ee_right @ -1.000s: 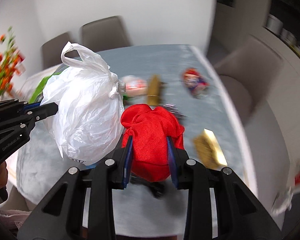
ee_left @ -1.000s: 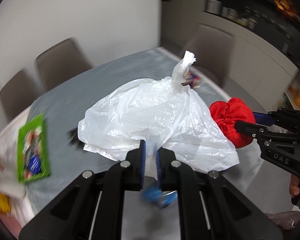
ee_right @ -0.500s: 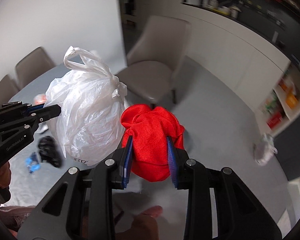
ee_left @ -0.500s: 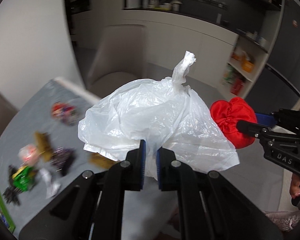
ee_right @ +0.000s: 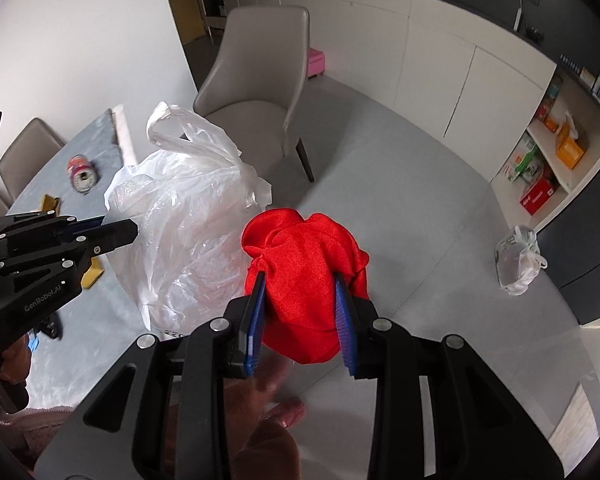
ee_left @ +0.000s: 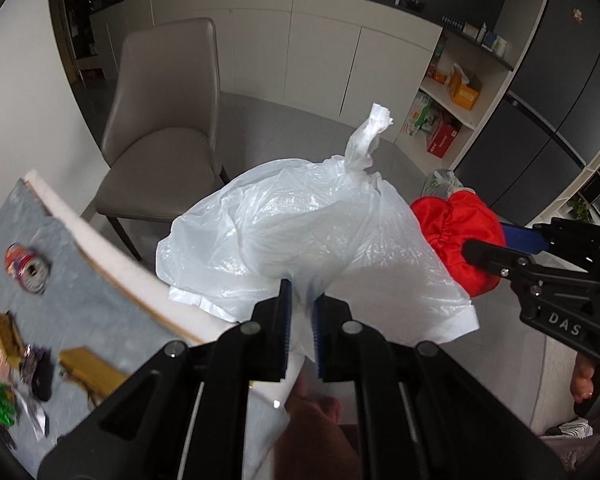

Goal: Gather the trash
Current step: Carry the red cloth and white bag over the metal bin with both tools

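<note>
The left gripper (ee_left: 299, 308) is clamped on a fold of the white bag (ee_left: 308, 236), and the right gripper (ee_right: 300, 312) squeezes the red pouch (ee_right: 304, 276); both loads hang clear of the table (ee_left: 40, 208), over the floor (ee_right: 412, 200). The step in hand looks like carrying the two away, perhaps toward the tied bag (ee_right: 518, 260) by the cabinets. To do it well, hold both grips firm, keep the bag's knot up so nothing spills, and steer wide of the chair (ee_right: 260, 76). A can (ee_left: 26, 266) and wrappers (ee_left: 16, 376) lie on the table, uncollected
</note>
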`<action>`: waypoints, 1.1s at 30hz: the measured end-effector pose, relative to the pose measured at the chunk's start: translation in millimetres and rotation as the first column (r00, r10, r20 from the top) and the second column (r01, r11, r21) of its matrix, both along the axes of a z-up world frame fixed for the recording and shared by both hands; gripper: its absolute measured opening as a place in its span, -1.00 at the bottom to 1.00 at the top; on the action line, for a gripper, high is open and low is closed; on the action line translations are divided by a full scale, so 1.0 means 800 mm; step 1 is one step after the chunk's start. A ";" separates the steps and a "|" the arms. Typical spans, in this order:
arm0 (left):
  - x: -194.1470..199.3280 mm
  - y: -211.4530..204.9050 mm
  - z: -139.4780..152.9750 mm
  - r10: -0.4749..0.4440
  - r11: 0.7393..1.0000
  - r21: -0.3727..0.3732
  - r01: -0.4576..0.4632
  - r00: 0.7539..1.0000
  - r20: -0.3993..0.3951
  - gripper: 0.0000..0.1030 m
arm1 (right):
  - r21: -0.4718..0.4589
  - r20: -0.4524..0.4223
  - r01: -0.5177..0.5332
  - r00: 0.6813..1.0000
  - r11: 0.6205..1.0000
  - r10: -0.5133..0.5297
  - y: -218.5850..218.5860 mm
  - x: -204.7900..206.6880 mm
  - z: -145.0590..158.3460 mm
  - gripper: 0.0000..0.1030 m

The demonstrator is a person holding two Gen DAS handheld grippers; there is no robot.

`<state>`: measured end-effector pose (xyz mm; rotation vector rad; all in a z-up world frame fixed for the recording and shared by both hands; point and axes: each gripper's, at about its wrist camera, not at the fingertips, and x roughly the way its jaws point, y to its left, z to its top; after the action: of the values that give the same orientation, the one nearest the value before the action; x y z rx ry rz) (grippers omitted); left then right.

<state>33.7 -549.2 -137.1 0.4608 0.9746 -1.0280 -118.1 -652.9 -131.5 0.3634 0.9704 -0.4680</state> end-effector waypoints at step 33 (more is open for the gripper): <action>0.132 -0.225 -0.280 0.126 0.980 0.169 -0.105 0.985 -0.117 -0.35 | 0.143 -0.174 -0.112 0.975 0.983 0.136 -0.229 0.181 -0.258 -0.41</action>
<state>139.4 -729.3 -361.3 0.4710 1.1921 -0.8847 26.4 -836.4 -337.8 0.3806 1.1997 -0.3276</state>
